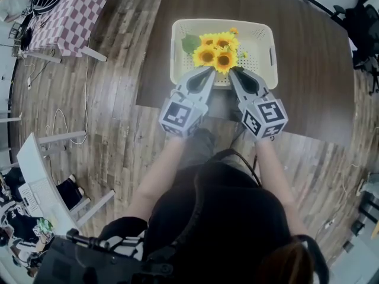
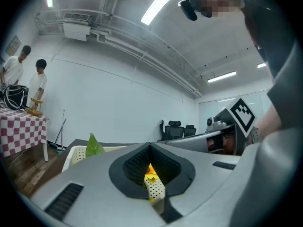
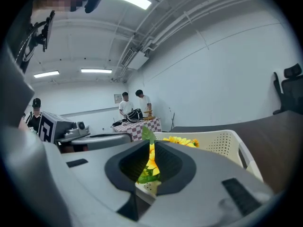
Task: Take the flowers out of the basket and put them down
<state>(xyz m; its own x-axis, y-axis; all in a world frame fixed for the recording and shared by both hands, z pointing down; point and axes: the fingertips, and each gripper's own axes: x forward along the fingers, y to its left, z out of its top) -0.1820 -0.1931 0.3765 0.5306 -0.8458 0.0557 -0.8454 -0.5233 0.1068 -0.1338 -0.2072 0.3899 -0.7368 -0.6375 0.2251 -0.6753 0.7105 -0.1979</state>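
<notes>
A bunch of yellow sunflowers [image 1: 216,49] with a green leaf lies in a cream perforated basket [image 1: 260,34] on the dark table [image 1: 308,70]. Both grippers point at the basket's near wall, side by side. My left gripper [image 1: 210,70] sits just short of the blooms with its jaws shut and nothing held; in the left gripper view [image 2: 150,145] a bit of flower [image 2: 150,171] and basket [image 2: 78,154] shows past them. My right gripper [image 1: 232,71] has a narrow gap between its jaws [image 3: 151,143]. The flowers [image 3: 180,141] in the basket [image 3: 227,143] lie beyond it, untouched.
A checkered table [image 1: 71,10] stands far left with people beside it [image 3: 132,103]. A white desk [image 1: 35,176] is at the near left over wood flooring. Office chairs [image 1: 361,22] stand at the far right. Bare tabletop lies on both sides of the basket.
</notes>
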